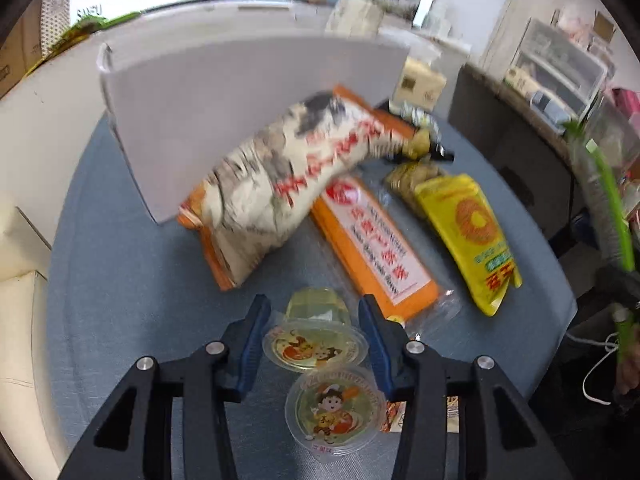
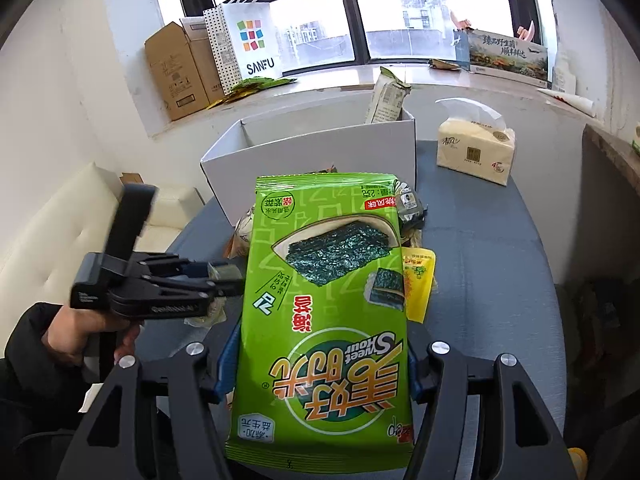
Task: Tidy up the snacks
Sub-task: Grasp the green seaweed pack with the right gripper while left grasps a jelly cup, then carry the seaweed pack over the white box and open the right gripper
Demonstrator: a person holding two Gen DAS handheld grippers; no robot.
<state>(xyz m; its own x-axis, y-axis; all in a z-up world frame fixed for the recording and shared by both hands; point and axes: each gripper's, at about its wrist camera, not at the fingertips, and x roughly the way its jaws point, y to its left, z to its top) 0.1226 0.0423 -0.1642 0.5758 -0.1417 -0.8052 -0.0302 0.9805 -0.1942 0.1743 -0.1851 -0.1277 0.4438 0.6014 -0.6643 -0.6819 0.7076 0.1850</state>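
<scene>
My left gripper (image 1: 314, 312) is open around a jelly cup (image 1: 316, 336) lying on the blue table; a second jelly cup (image 1: 334, 414) lies nearer, between the arms. Beyond lie a white-and-red snack bag (image 1: 288, 184), an orange cracker pack (image 1: 372, 240) and a yellow pouch (image 1: 472, 240). My right gripper (image 2: 320, 360) is shut on a green seaweed bag (image 2: 324, 300), held above the table in front of the white box (image 2: 312, 156). The left gripper also shows in the right wrist view (image 2: 224, 276).
A tissue pack (image 2: 476, 148) stands right of the white box. A snack bag (image 2: 386, 96) sticks up in the box. Cartons and a paper bag (image 2: 252, 40) line the windowsill. A cream sofa (image 2: 60, 240) is to the left.
</scene>
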